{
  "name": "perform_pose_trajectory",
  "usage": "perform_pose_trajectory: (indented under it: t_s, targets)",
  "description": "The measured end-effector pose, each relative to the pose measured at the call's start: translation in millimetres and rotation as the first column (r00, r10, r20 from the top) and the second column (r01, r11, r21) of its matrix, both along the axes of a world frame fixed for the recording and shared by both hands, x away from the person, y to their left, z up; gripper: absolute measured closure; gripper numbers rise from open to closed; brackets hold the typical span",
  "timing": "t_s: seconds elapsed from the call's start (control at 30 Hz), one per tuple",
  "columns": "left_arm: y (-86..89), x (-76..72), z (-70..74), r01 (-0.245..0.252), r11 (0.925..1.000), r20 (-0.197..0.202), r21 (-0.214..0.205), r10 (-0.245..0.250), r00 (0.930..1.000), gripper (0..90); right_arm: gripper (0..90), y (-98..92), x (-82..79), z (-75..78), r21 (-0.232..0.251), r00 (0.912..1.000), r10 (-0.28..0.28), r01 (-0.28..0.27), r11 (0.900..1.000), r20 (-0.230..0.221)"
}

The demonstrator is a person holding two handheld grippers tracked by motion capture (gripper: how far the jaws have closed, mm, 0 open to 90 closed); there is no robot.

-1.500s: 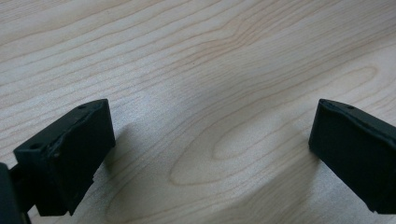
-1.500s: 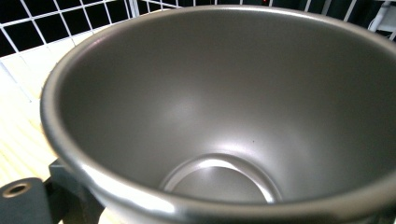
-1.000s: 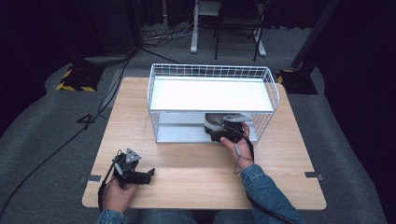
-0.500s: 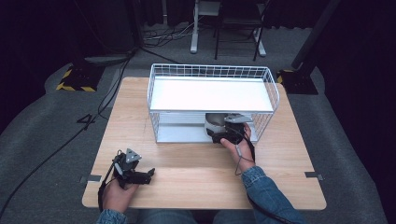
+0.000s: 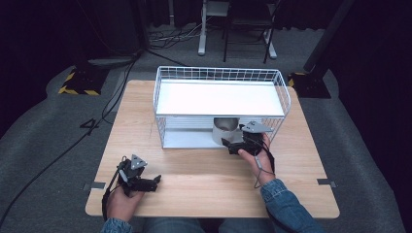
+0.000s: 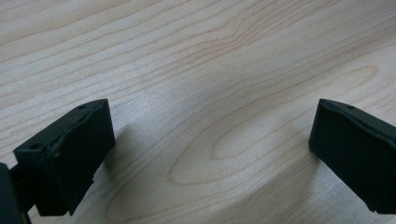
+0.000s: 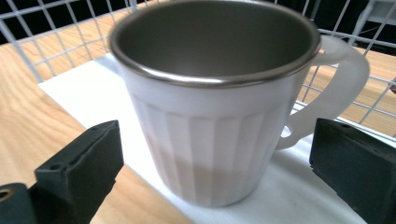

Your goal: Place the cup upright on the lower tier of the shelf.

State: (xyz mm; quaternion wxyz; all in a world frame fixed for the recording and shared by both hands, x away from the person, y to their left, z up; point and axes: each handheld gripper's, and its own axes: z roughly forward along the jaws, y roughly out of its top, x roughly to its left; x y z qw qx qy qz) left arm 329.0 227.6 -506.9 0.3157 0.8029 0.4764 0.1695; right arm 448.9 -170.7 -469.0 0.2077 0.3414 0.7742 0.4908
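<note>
From above, the white mug [image 5: 226, 130] stands on the lower shelf of the white wire rack [image 5: 221, 104], half hidden under the upper shelf, with the right tool [image 5: 231, 145] at the rack's open front. The right gripper view brings out the mug's ribbed wall, steel-lined inside and handle; the jaws stand wide to either side, gripping nothing. The left tool [image 5: 154, 182] rests on the wooden worktop [image 5: 194, 170], jaws spread wide and empty over bare wood grain.
</note>
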Motion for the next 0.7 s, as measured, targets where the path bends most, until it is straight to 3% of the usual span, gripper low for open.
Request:
perform_pose_trajectory:
  t_s: [0.4, 0.53, 0.7]
  targets:
    - [1.7, -3.7, 0.1, 0.007, 1.0, -0.001, 0.002, -0.007, 1.0, 0.6, 3.4, -19.3, -24.7, 30.1, 0.012, 0.9982, 0.052, -0.052, 0.9986, 0.031]
    - [1.6, -3.7, 0.2, 0.006, 1.0, -0.001, 0.003, -0.006, 1.0, 0.5, 3.4, -31.2, -40.2, 36.4, -0.029, 0.9964, 0.064, -0.063, 0.9976, 0.055]
    - [0.0, -0.9, -0.1, 0.003, 1.0, 0.003, 0.001, -0.003, 1.0, 0.5, 3.4, -46.6, -56.5, 39.7, -0.034, 0.9962, 0.068, -0.066, 0.9972, 0.055]
